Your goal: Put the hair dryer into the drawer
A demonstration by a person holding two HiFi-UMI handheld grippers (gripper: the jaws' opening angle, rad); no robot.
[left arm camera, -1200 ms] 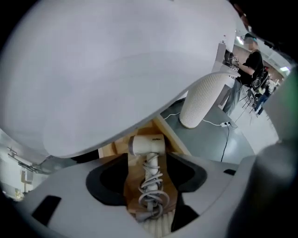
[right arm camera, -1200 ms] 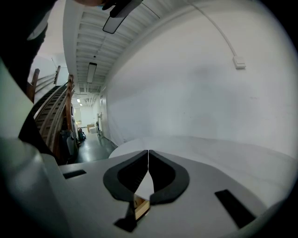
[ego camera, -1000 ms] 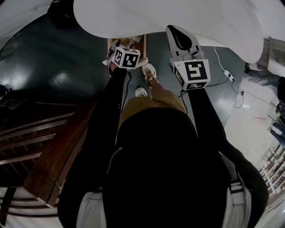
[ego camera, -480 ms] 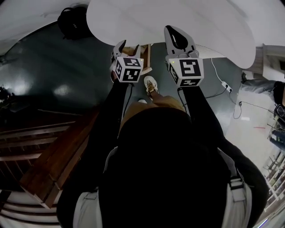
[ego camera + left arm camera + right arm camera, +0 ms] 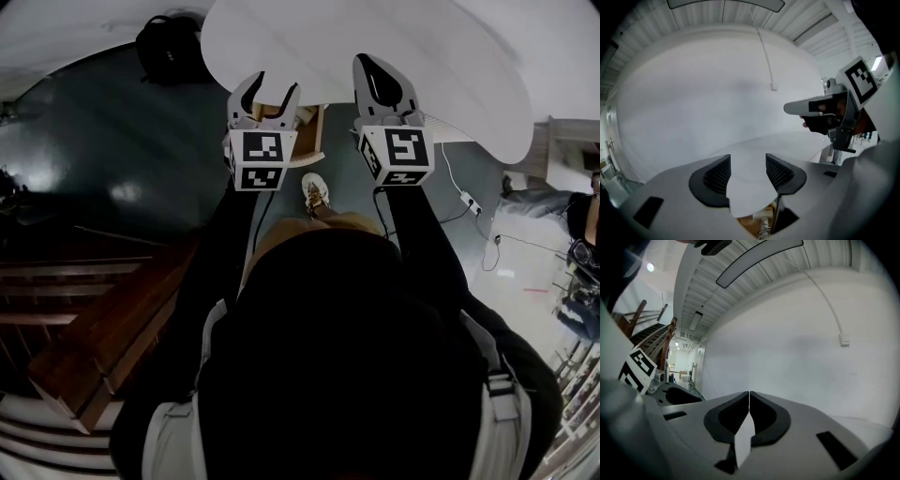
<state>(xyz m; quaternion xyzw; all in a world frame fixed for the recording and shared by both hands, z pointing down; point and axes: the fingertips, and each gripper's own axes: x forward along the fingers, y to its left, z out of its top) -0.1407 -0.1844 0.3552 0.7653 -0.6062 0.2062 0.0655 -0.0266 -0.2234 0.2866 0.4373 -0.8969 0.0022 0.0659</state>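
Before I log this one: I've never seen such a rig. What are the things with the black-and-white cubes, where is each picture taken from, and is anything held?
There is no robot here. A person in dark sleeves holds a two-jaw tool in each hand, and the patterned cubes are part of those tools. The head view comes from a camera on the person's head, looking steeply down. The left hand-held gripper has its jaws apart with nothing between them. The right hand-held gripper has its jaws shut on nothing. The other two pictures come from a camera riding on each tool, looking along its jaws toward a white wall. Both tools are raised at the edge of a white table. Below that edge is a wooden drawer. No hair dryer can be made out.
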